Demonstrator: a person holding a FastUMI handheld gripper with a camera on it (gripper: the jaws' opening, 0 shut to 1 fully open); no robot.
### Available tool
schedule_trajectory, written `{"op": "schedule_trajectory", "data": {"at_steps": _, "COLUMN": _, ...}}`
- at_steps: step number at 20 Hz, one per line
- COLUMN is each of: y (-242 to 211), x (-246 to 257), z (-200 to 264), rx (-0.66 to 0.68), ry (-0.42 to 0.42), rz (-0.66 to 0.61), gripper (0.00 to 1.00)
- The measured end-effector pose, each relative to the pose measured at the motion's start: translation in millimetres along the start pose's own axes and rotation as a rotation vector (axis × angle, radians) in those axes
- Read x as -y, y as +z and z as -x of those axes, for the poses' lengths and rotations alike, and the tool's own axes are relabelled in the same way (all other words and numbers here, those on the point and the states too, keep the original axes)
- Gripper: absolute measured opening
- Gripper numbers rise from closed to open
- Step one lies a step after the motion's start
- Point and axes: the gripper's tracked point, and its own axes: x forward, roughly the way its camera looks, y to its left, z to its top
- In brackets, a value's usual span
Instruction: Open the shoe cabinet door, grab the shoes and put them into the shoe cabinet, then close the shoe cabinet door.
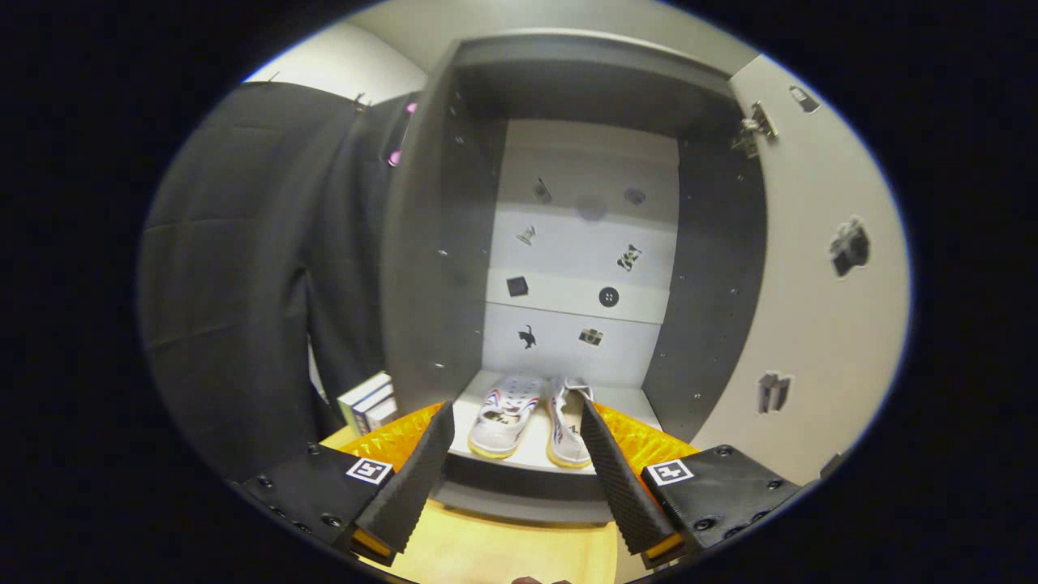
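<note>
The shoe cabinet (438,268) stands ahead with its door (819,268) swung open to the right. A pair of white shoes (531,418) with yellow soles sits on the cabinet's bottom shelf (624,399), toes toward me. My gripper (515,426) is open, its two fingers spread wide just in front of the shelf edge. The shoes lie beyond and between the fingertips. Nothing is held between the fingers.
The cabinet's back panel (580,243) carries small dark stickers. A hinge (754,130) shows at the door's top. A black cloth wall (243,268) hangs left of the cabinet, with a white box (369,399) at its foot. A light wooden floor (503,547) lies below the fingers.
</note>
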Motion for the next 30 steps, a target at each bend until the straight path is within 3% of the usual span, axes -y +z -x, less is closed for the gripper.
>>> {"op": "schedule_trajectory", "data": {"at_steps": 5, "y": -1.1, "x": -32.4, "z": 106.9, "rx": 0.090, "ry": 0.071, "rz": -0.019, "gripper": 0.98}}
{"op": "schedule_trajectory", "data": {"at_steps": 9, "y": 3.7, "x": -13.8, "z": 176.6, "rx": 0.118, "ry": 0.060, "rz": -0.087, "gripper": 0.98}}
{"op": "schedule_trajectory", "data": {"at_steps": 17, "y": 20.5, "x": 99.5, "z": 288.8, "rx": 0.189, "ry": -0.190, "rz": -0.124, "gripper": 0.98}}
{"op": "schedule_trajectory", "data": {"at_steps": 24, "y": 3.3, "x": 195.3, "z": 329.4, "rx": 0.181, "ry": -0.291, "rz": -0.139, "gripper": 0.97}}
{"op": "schedule_trajectory", "data": {"at_steps": 27, "y": -10.2, "x": 247.6, "z": 318.2, "rx": 0.170, "ry": -0.304, "rz": -0.179, "gripper": 0.97}}
{"op": "schedule_trajectory", "data": {"at_steps": 30, "y": -36.7, "x": 299.0, "z": 291.4, "rx": 0.117, "ry": -0.341, "rz": -0.132, "gripper": 0.97}}
